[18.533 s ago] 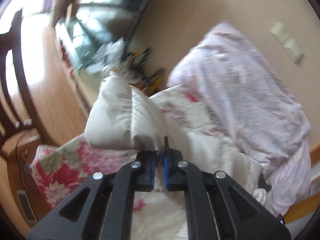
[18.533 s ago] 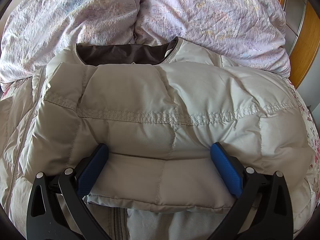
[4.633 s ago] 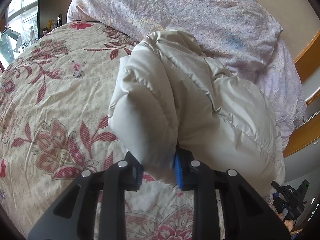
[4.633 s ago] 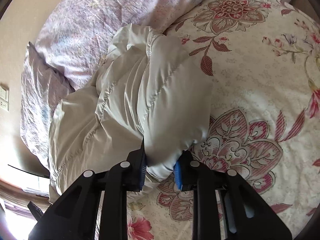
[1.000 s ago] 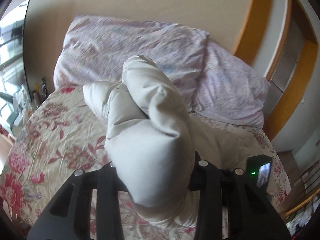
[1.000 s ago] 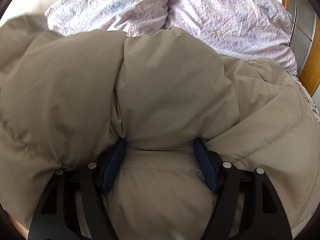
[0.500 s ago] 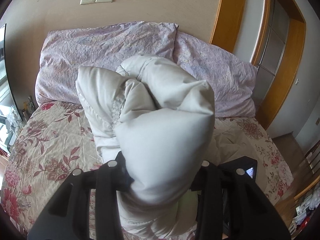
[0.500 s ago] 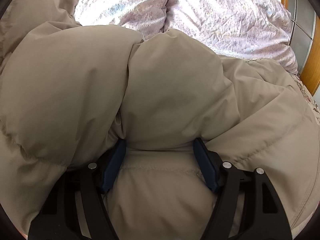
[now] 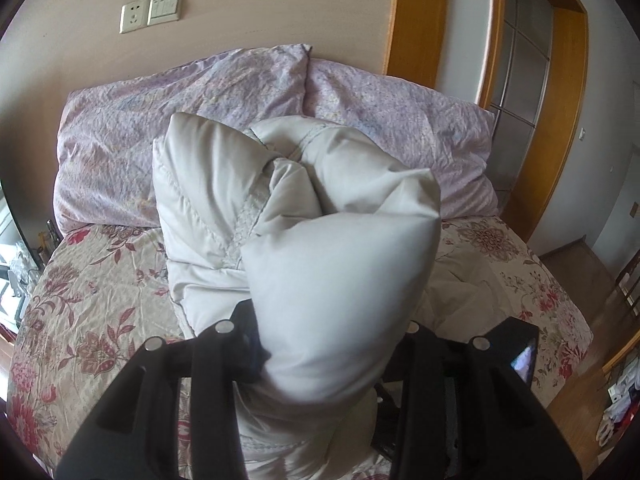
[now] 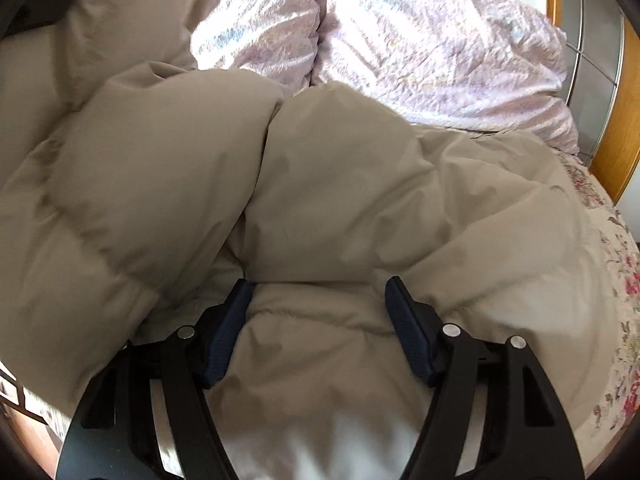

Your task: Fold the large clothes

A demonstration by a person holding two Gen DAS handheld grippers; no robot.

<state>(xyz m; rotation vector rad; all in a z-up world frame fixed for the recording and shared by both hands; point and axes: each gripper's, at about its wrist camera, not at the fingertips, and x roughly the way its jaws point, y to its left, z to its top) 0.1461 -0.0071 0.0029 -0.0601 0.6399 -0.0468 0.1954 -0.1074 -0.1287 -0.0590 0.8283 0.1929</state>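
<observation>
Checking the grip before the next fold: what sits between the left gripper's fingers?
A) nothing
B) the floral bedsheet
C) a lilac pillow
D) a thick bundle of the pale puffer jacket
D: in the left wrist view, the puffer jacket bulges up between the left gripper fingers.

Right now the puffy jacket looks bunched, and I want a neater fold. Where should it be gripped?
Probably the stitched edge on the down jacket, approached from the left: it is flatter and thinner than the puffed bulge filling the left gripper, so the fingers could likely close on it.
</observation>
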